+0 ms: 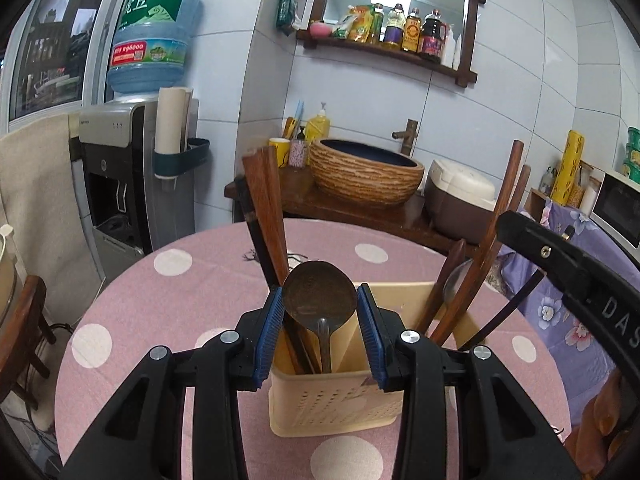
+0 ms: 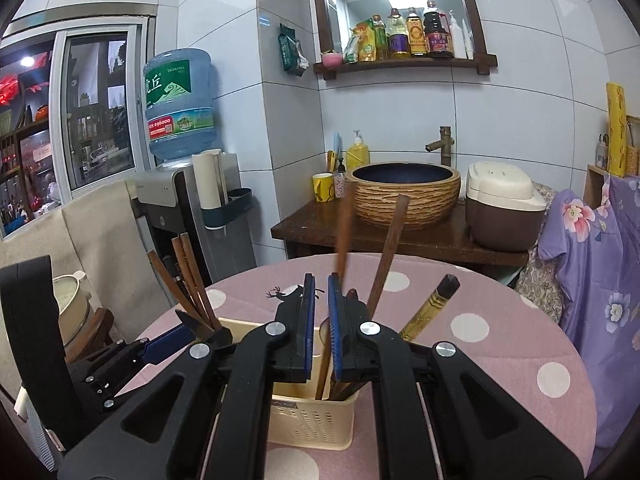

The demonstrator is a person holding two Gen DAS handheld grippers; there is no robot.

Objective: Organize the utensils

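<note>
A cream plastic utensil holder (image 1: 320, 404) stands on the pink dotted table (image 1: 160, 300). A metal spoon (image 1: 319, 292) stands in its left compartment with several brown chopsticks (image 1: 266, 208). My left gripper (image 1: 318, 332) is open, its blue pads either side of the spoon bowl. More chopsticks (image 1: 492, 240) lean in the right compartment. In the right wrist view my right gripper (image 2: 321, 320) hovers over the holder (image 2: 312, 420), jaws nearly closed with a narrow gap. A blurred brown chopstick (image 2: 342, 236) rises just beyond the gap; whether the pads hold it is unclear. The left gripper (image 2: 168, 344) shows at left.
A wooden counter (image 1: 360, 208) behind the table carries a woven basin (image 1: 366, 168) and a rice cooker (image 1: 460, 200). A water dispenser (image 1: 120, 176) stands at left. Purple floral cloth (image 2: 592, 248) hangs at right. A wooden chair (image 1: 24, 320) is at far left.
</note>
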